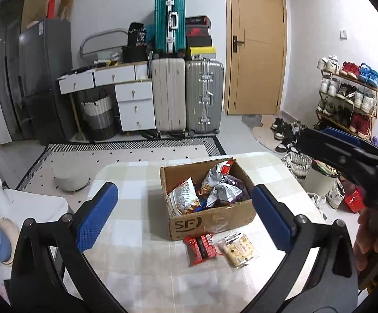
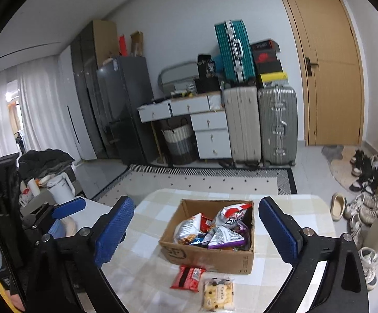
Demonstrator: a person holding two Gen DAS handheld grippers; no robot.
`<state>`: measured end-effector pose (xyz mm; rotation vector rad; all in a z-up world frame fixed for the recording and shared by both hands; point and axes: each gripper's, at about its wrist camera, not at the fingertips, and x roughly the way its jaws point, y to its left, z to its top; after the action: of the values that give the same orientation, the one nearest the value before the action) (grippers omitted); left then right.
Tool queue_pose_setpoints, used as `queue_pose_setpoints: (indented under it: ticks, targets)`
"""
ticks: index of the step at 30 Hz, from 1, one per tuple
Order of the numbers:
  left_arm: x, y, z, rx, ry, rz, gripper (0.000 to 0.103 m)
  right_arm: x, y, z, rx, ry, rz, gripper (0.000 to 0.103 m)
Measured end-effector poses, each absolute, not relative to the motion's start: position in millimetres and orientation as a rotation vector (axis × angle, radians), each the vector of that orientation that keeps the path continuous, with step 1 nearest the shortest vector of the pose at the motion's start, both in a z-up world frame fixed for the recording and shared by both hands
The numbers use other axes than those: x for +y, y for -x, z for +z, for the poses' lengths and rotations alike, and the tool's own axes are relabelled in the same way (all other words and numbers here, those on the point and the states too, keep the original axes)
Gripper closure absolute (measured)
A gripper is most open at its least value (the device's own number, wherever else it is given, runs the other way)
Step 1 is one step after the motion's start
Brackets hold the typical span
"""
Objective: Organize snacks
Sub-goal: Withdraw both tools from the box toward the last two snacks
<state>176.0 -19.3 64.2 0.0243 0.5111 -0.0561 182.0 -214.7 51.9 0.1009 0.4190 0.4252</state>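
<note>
Both hand-held grippers, left [image 1: 183, 208] & right [image 2: 196, 234], wide open, empty; red packet [image 1: 202, 246] & cracker pack [image 1: 238, 247] by counter's near edge look light, crinkly, crushable—pinch sealed ends.

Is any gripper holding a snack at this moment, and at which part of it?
Nothing is held. The left gripper and the right gripper are both open and empty above the table.
</note>
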Motion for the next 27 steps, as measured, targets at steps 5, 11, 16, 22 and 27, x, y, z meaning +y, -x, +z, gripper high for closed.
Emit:
queue_pose_setpoints:
  ticks: [5,11,16,22,27]
  targets:
    - [-12.3,-128.1,80.1,0.476,-0.006,-0.052,0.000,-220.9,-131.4,61.1,0.366,-0.087,0.422,0.001]
    - [-2.1,-67.3,81.1,0.429,0.018,-0.049,0.000,-231.5,-67.2,48.2,0.294,-0.093,0.394,0.001]
    - [9.7,-22.2,63.5,0.415,0.040,-0.029,0.000,-239.2,-26.4,21.4,0.275,-0.119,0.373,0.001]
    - [23.7,7.5,21.4,0.445,0.068,0.014,0.000,-243.0,-6.6,-2.2,0.285,-0.105,0.344,0.001]
    - [32.2,8.8,-4.1,0.484,0.091,0.006,0.000,-244.5,-7.6,-19.8,0.331,-0.138,0.345,0.001]
